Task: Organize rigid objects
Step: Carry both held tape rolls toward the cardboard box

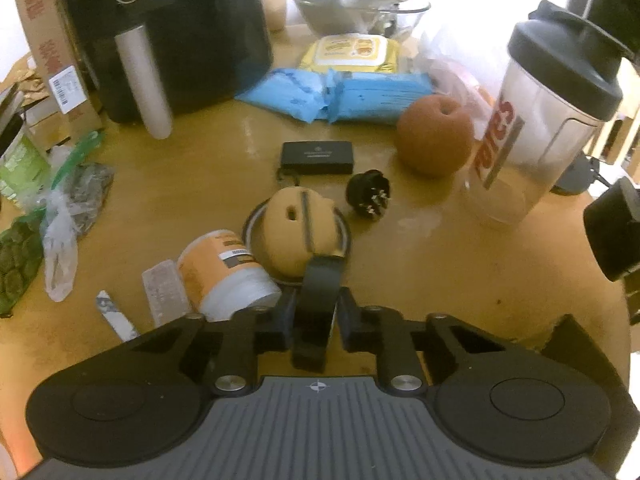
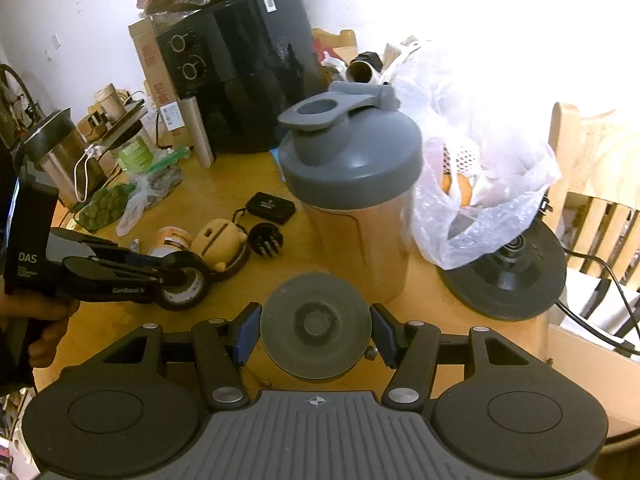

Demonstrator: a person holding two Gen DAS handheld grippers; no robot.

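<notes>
Left fingers (image 1: 291,320) pinching black tape roll (image 1: 318,300) edgewise for carrying; right fingers (image 2: 248,332) clamped across round grey disc lid (image 2: 316,326), above yellow wooden worktop (image 2: 224,196).

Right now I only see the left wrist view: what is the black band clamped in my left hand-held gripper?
Observer: A black roll of tape with a pale inner core, held edge-on by the left hand-held gripper.
Operator: And my other gripper's load?
Observer: The right hand-held gripper is shut on a round grey disc.
Operator: Where, relative to the shaker?
Observer: Directly in front of the clear grey-lidded shaker bottle.
</notes>
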